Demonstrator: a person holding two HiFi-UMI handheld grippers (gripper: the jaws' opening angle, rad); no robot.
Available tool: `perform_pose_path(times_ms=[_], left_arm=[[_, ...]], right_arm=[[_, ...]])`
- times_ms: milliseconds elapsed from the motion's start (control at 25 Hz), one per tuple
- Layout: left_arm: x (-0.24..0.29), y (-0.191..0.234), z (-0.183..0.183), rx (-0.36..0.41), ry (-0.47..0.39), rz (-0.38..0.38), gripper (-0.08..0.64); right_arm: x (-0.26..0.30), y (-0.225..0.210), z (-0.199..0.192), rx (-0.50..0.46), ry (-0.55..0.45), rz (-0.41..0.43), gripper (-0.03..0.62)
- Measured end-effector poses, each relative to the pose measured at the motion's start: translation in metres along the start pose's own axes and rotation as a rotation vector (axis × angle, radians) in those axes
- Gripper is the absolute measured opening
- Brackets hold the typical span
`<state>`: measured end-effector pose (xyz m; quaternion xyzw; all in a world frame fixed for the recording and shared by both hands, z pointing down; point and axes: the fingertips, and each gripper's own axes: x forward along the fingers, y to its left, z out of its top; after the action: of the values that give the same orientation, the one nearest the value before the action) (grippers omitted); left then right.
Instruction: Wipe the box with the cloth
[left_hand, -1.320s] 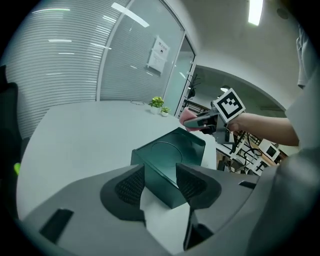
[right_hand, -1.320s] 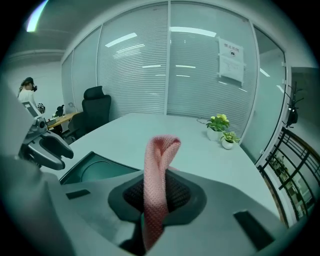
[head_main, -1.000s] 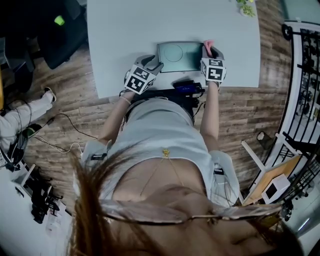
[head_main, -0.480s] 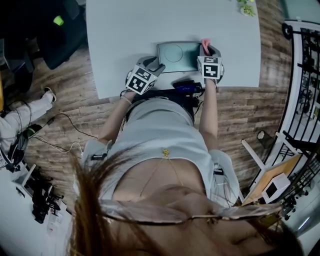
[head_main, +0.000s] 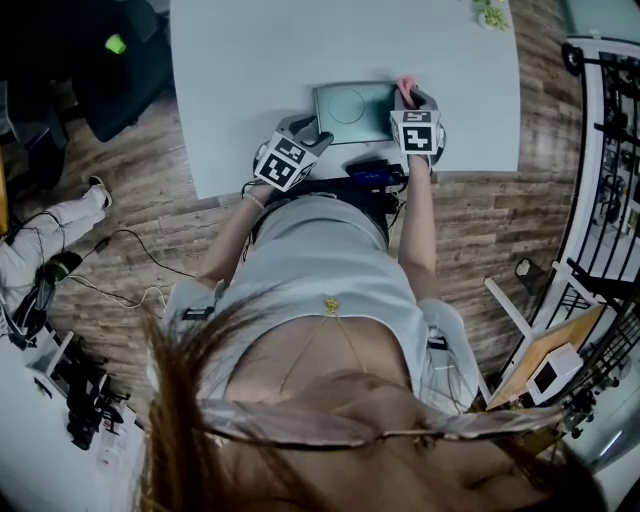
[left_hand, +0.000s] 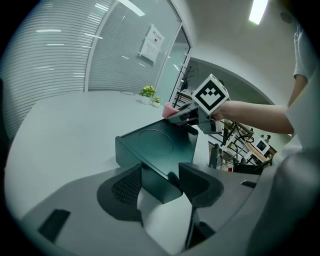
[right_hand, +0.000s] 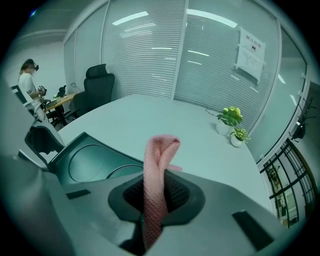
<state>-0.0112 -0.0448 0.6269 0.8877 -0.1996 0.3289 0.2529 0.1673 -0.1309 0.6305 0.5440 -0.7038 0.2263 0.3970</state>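
Observation:
A dark teal box (head_main: 350, 108) with a round recess in its top lies on the white table (head_main: 250, 60) near the front edge. My left gripper (head_main: 310, 131) is at its near left corner. In the left gripper view that corner of the box (left_hand: 159, 150) sits between the pads of the left gripper (left_hand: 160, 184), whose jaws have just been opening. My right gripper (head_main: 412, 108) is at the box's right end, shut on a pink knitted cloth (right_hand: 159, 165) that sticks up in a fold past the jaws. The same cloth (head_main: 405, 90) hangs over the box's far right corner.
A black device (head_main: 372, 173) lies at the table's front edge between my hands. Small potted plants (right_hand: 231, 119) stand at the table's far right. Beyond the table are an office chair (right_hand: 97, 82) and a person (right_hand: 27, 80). A metal railing (head_main: 600, 150) runs at the right.
My right gripper has shifted a little left and away along the box's right end with the cloth. The left gripper has stayed at the box's near corner.

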Motion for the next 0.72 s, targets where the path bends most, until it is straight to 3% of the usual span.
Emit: perform_pose_path(times_ms=[720], left_arm=[[0.003,-0.002,-0.004,0.01,0.0,0.001,0.236]], right_arm=[[0.006,0.025,0.003,-0.029,0.007,0.084,0.038]])
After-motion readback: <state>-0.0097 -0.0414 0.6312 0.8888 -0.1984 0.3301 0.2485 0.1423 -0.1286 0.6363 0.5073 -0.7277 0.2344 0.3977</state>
